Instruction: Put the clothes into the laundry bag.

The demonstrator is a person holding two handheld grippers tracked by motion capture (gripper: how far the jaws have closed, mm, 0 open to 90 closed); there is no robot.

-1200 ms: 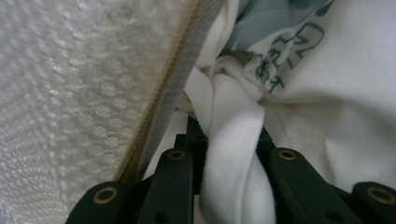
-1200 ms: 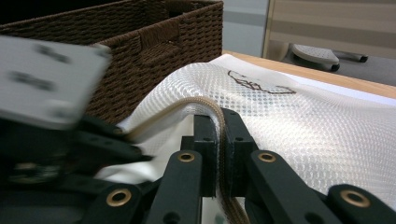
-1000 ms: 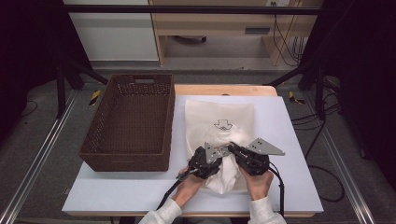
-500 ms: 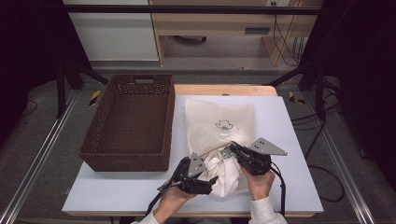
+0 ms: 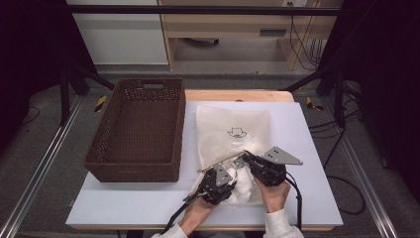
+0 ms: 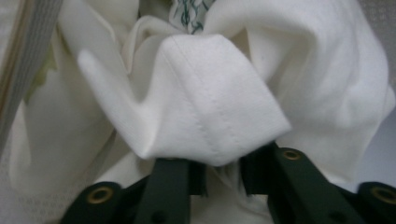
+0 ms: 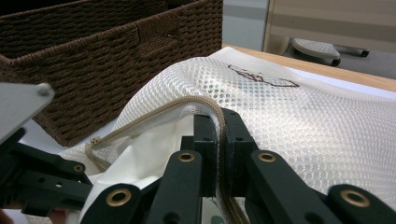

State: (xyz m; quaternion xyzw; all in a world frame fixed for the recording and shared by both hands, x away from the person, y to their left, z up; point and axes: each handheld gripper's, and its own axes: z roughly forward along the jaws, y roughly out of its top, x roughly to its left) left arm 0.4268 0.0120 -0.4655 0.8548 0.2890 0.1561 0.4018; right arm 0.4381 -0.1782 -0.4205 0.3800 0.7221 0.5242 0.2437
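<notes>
White cloth [image 6: 219,107], bunched up at the open mouth of the mesh bag [image 5: 233,130] near the front of the table [image 5: 317,148]. Pinched by the left gripper [image 6: 223,173], jaws just closing on a fold. Zipper edge [image 7: 187,103] lifted and clamped tight by the right gripper [image 7: 221,140]. Brown basket [image 5: 136,129] just beside the bag.

We cannot tell whether the left gripper [image 6: 223,179] pinches the white cloth [image 6: 210,102], whose fold covers both jaw tips. The cloth's far part lies hidden inside the mesh bag [image 5: 233,131]. The bag's small print [image 5: 236,132] stays unreadable.
</notes>
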